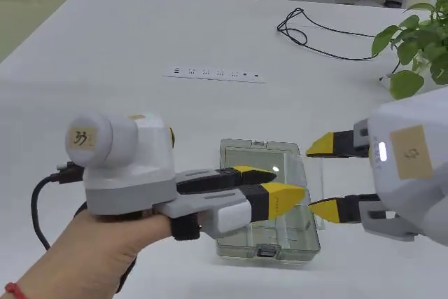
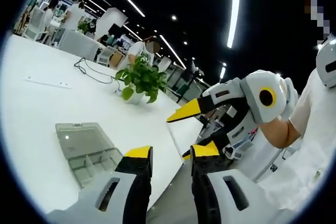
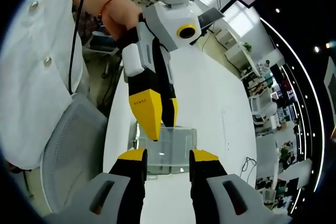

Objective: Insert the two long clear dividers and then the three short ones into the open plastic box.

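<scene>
The open clear plastic box (image 1: 266, 239) lies on the white table (image 1: 140, 47), its lid folded out flat behind it. My left gripper (image 1: 288, 181) reaches in from the left over the box, jaws open with nothing between them. From the right, my right gripper (image 1: 309, 178) faces it, open wide and empty. A thin clear strip (image 1: 320, 194) lies along the box's right side; I cannot tell if it is a divider. The left gripper view has the box (image 2: 86, 148) low on the left, beyond my own open left gripper (image 2: 171, 153). My open right gripper (image 3: 168, 156) frames the box (image 3: 165, 148).
A white power strip (image 1: 215, 73) lies mid-table behind the box. A black cable (image 1: 315, 33) loops at the far right, near a green potted plant (image 1: 416, 47). A grey office chair (image 3: 68, 150) stands at the table's near edge beside the person.
</scene>
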Demonstrator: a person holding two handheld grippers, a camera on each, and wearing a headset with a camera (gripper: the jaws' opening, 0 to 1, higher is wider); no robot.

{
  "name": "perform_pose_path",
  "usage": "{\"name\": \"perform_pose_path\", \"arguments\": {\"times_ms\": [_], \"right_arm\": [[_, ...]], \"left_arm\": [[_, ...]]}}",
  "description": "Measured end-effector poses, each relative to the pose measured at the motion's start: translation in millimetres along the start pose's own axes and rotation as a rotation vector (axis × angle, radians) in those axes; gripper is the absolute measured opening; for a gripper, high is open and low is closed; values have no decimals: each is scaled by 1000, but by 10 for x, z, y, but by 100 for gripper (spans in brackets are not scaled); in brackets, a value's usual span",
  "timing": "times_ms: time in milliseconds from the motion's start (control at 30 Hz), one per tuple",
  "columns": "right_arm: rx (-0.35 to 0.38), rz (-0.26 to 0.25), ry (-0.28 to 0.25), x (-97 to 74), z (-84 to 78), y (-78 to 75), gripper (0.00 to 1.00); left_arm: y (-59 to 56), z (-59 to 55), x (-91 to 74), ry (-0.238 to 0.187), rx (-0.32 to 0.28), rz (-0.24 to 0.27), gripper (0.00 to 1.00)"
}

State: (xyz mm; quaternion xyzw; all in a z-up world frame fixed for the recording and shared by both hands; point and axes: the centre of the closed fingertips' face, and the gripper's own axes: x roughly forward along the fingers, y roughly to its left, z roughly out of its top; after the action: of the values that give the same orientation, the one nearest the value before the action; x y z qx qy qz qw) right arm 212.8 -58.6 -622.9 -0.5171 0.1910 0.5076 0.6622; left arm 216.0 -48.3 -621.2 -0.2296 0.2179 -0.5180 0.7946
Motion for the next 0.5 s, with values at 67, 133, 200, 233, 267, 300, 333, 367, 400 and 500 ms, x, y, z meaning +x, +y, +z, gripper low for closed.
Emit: {"name": "perform_pose_path", "arguments": {"times_ms": [67,133,200,233,267,300,333,367,400,500], "right_arm": [[-11,-5,6,-5,2,-6,32],[-17,-6,7,-12,12,-7,32],[-16,-6,3,-19,27,-6,32],[-18,-7,4,-21,30,-6,32],[-20,-8,4,-23,36,-4,32],[-20,-8,4,-22,39,-1,32],[-21,-7,4,-21,41,3,32],[-22,-5,3,-19,46,12,32],[-23,-4,2,-18,51,17,32],[-26,-2,0,-19,65,31,32]], "left_arm": [[-26,-1,2,-4,-26,-15,18],[-30,3,-2,-10,-40,-16,13],[-34,1,-4,-12,-58,-19,11],[-40,0,-4,-12,-64,-22,11],[-46,-6,-3,-11,-68,-23,11],[-54,-9,-1,-9,-68,-24,10],[-60,-12,1,-9,-70,-26,10],[-69,-13,4,-10,-71,-28,10],[-74,-15,7,-10,-76,-30,9],[-106,-14,18,-14,-93,-41,7]]}}
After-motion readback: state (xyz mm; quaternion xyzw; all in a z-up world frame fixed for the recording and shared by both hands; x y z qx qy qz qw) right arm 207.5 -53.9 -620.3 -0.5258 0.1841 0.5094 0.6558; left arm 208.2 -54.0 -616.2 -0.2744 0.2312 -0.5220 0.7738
